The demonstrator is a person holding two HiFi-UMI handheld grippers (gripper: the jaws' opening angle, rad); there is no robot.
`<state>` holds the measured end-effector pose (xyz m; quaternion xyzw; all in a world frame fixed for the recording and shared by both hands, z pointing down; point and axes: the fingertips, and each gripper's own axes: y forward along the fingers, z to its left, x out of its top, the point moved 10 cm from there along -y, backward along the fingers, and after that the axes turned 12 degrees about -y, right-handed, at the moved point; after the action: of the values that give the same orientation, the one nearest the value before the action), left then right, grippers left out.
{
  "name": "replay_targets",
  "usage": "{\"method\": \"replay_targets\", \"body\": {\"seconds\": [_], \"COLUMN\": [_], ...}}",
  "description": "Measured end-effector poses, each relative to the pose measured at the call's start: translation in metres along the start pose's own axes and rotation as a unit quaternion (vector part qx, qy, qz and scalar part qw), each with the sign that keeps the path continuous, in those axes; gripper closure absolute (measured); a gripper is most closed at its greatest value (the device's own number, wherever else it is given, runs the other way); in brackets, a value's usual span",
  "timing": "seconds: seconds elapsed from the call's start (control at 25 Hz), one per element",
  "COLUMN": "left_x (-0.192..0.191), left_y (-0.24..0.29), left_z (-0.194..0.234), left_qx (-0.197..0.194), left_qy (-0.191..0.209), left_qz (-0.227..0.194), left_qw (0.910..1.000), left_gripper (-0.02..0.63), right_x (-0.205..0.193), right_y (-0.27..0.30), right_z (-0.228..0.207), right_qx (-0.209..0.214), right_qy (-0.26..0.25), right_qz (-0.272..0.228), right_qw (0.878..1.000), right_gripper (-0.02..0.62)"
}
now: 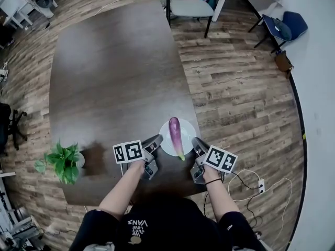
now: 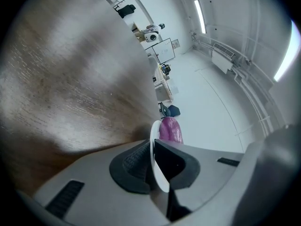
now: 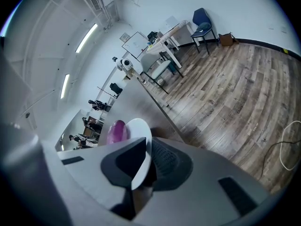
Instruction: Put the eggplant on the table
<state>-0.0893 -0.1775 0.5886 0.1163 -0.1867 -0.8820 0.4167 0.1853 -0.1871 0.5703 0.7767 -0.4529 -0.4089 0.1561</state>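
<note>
One eggplant (image 1: 175, 135), long, slim and glossy purple with a greenish stem end, lies lengthwise across a small white plate (image 1: 165, 139). Its stem tip reaches past the plate's near rim, toward the person. Nothing wedges it in place, so it would probably roll or slide if the plate tipped. The plate is held from both sides. The left gripper (image 1: 156, 142) has its jaws drawn narrow onto the left rim, and the right gripper (image 1: 198, 144) is clamped the same way on the right rim. Each gripper view shows the thin white edge pinched between the dark pads, with the purple fruit just beyond. The plate sits over the near edge of the dark wooden table (image 1: 115, 72), though the views do not show whether it already touches the top. The step in hand looks like setting plate and eggplant down together. The next move calls for keeping both grips level and matched until the plate rests flat, then loosening them evenly. A potted plant (image 1: 64, 161) stands well off on the left.
</note>
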Motion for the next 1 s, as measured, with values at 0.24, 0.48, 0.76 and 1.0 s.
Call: {"method": "replay_targets", "body": {"seconds": [0.24,0.48,0.76,1.0], "left_x": [0.001,0.003,0.001,0.001], "left_y": [0.006,0.010,0.011,0.014], "left_z": [0.002,0.002,0.006,0.004], "left_qx": [0.016,0.033,0.050,0.061], "left_qy": [-0.004,-0.001,0.001,0.007], "left_qz": [0.009,0.018,0.022,0.032], "left_qw": [0.9998,0.9993,0.9985,0.9976], "left_gripper": [0.580,0.580,0.580,0.580], "right_x": [0.002,0.002,0.000,0.000], "right_y": [0.004,0.007,0.010,0.011], "right_z": [-0.004,-0.007,-0.007,-0.010], "right_qx": [-0.007,-0.011,-0.012,-0.017], "right_qy": [-0.004,-0.002,-0.011,-0.015], "right_qz": [0.008,0.016,0.022,0.032], "right_qw": [1.000,1.000,1.000,0.999], "right_gripper": [0.554,0.554,0.554,0.554]}}
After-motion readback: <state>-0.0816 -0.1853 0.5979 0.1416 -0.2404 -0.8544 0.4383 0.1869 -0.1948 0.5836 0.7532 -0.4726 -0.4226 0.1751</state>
